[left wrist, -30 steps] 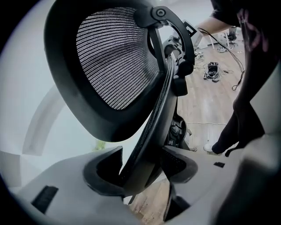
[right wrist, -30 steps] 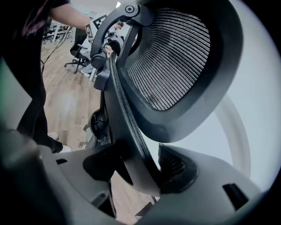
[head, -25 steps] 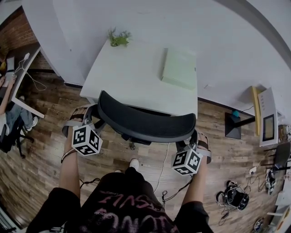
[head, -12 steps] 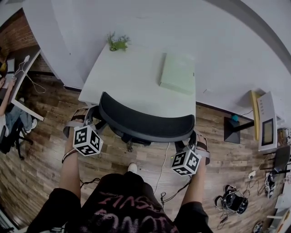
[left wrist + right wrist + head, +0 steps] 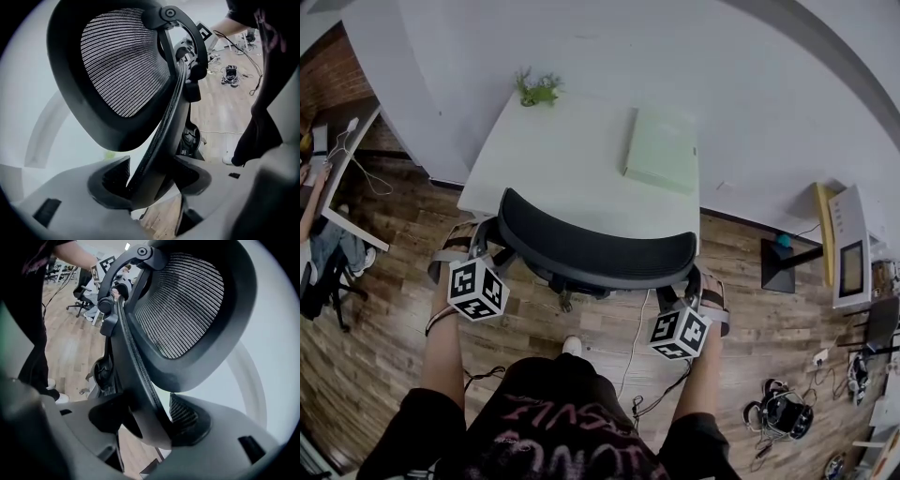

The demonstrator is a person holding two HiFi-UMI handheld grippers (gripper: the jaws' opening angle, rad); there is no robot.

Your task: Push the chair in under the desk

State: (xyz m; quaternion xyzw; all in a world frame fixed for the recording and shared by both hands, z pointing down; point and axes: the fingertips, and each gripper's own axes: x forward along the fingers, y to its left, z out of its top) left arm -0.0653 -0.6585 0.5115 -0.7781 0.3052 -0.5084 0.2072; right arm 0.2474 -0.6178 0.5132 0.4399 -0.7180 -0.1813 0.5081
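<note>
The black mesh-backed chair [image 5: 595, 248] stands at the front edge of the white desk [image 5: 553, 159], and its backrest top overlaps that edge in the head view. My left gripper [image 5: 490, 236] is shut on the backrest's left rim and my right gripper [image 5: 692, 283] on its right rim. In the left gripper view, the left gripper [image 5: 150, 176] pinches the black rim of the backrest [image 5: 122, 70] between both pads. In the right gripper view, the right gripper [image 5: 150, 418] clamps the rim of the backrest [image 5: 183, 305] the same way. The chair's seat and base are mostly hidden.
A pale green book [image 5: 661, 150] and a small plant [image 5: 539, 89] lie on the desk. A white wall rises behind it. On the wood floor are a white cable [image 5: 633, 347], a black stand [image 5: 783, 262], a headset with cords [image 5: 783, 408], and another desk [image 5: 347, 150] at left.
The chair and both grippers have edged forward toward the desk. The backrest now covers slightly more of the desk's front edge. Both grips are unchanged.
</note>
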